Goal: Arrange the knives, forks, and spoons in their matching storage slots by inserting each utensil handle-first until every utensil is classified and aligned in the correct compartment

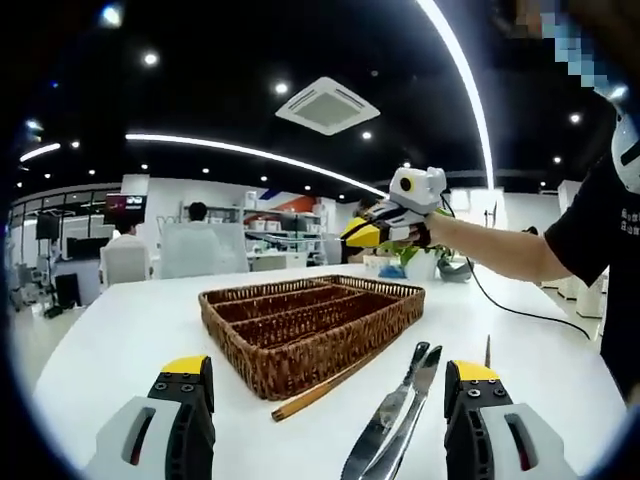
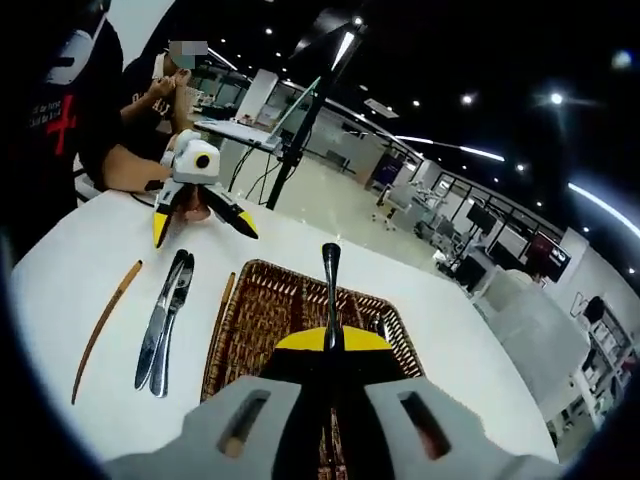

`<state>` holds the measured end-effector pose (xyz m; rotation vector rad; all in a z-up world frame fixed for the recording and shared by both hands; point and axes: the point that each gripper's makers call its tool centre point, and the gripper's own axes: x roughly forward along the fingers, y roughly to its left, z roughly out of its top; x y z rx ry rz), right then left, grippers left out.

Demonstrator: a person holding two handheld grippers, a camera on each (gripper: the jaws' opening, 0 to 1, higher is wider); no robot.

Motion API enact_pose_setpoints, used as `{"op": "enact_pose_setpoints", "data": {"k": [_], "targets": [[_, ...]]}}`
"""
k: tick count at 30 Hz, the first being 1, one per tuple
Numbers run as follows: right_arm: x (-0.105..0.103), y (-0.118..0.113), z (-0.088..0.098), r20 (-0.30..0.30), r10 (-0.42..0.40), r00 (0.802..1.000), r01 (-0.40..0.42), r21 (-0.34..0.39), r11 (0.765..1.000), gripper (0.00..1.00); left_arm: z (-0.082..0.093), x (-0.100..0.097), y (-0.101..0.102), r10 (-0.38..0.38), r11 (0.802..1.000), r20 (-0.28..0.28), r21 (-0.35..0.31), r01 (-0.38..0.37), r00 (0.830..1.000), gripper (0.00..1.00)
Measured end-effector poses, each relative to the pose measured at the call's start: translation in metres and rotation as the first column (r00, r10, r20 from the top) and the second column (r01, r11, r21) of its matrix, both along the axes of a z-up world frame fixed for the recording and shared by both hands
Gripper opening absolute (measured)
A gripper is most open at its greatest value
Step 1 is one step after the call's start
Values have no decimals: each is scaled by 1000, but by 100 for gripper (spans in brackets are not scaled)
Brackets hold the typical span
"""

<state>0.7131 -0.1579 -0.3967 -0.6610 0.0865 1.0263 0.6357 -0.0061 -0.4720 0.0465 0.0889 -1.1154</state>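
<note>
Here, in the left gripper view, the left gripper (image 1: 330, 400) stands open above a white table (image 1: 130, 320), near a woven cutlery tray (image 1: 310, 325). Two knives (image 1: 400, 410) and a wooden chopstick (image 1: 320, 390) lie beside it.

In the right gripper view, the right gripper (image 2: 328, 345) is clamped on a dark utensil (image 2: 330, 285) over the tray. No writing is legible.

We see a woven brown basket (image 1: 310, 330) with long slots, lying flat on the white counter (image 1: 130, 340). Beside it lie two metal knives (image 2: 165, 320) side by side, touching. A dark-handled utensil (image 2: 330, 290) is pinched in the right claw (image 2: 325, 345), pointing over the basket.
</note>
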Motion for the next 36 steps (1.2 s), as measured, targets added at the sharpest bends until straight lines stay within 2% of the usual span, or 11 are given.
{"op": "enact_pose_setpoints", "data": {"k": [4,16,20,27,36], "targets": [[9,2,-4,-7,7,1000,-7,-11,1000,0,-1,-2,-3,-14,1000,-5,-2,14,1000,100],[25,5,6,0,22,1000,-22,-5,1000,0,-3,0,0,-7,1000,-16,-9,7,1000,100],[28,9,5,7,30,1000,-30,-5,1000,0,-4,1,1,-3,1000,-12,-2,3,1000,100],[29,13,7,7,38,999,-38,0,999,0,1,3,4,6,1000,-19,-31,-6,1000,100],[35,10,-10,-15,33,999,-33,-3,999,0,0,1,3,4,1000,-12,-24,-4,1000,100]]}}
